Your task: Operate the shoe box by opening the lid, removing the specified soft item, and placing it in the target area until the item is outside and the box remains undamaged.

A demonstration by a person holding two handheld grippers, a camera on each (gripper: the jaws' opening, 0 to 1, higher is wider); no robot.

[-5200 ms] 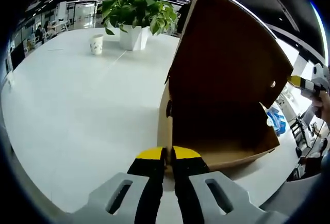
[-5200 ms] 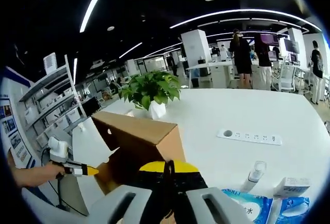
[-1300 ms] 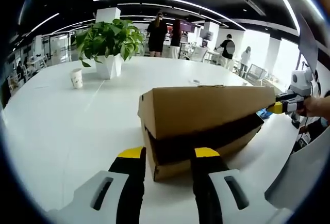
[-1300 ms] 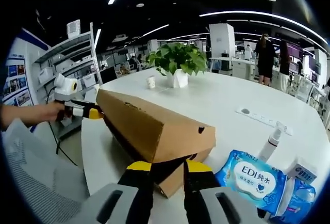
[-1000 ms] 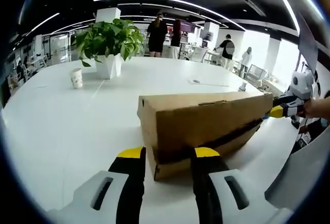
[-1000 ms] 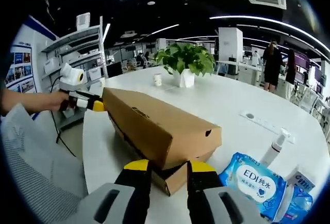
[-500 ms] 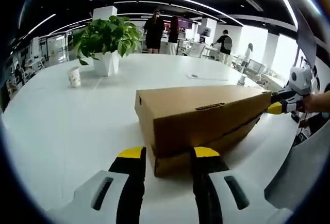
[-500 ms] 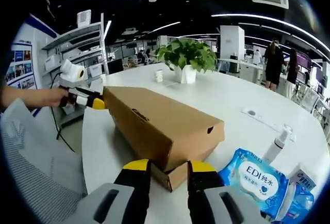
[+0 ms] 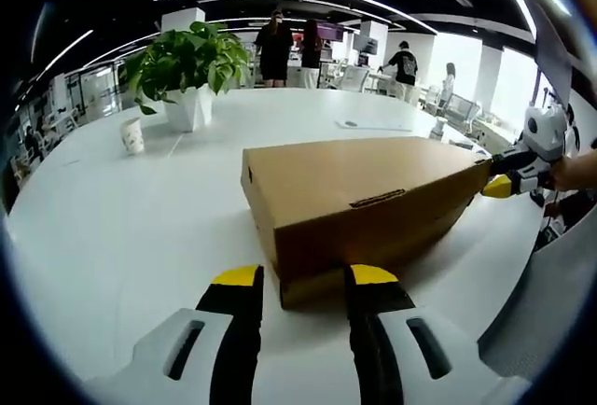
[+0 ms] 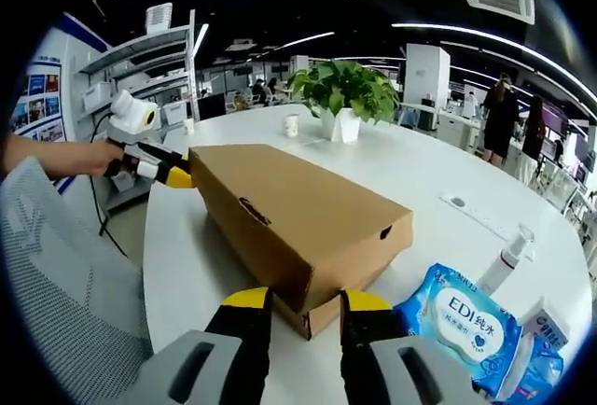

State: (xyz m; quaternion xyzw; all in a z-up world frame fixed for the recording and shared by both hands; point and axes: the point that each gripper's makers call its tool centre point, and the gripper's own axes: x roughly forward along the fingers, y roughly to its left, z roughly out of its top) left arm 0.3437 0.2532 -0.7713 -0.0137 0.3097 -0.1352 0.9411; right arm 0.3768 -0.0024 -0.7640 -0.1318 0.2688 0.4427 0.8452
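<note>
Shoe box (image 9: pixel 359 195) lying lid-down on the white surface (image 9: pixel 121 218), flanked by spread, empty left tongs (image 9: pixel 297 279) and right tongs (image 10: pixel 297 302); lift the lid evenly by both end edges to avoid creasing.

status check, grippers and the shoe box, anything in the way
Left gripper open at one end of the shoe box; right gripper open at the other end. Lid down, box flat on the table. Wet wipes pack beside it, not blocking.

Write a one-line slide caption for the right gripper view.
Open right tool at the corner of a closed brown cardboard shoe box on a white table, blue wet-wipe pack alongside.
</note>
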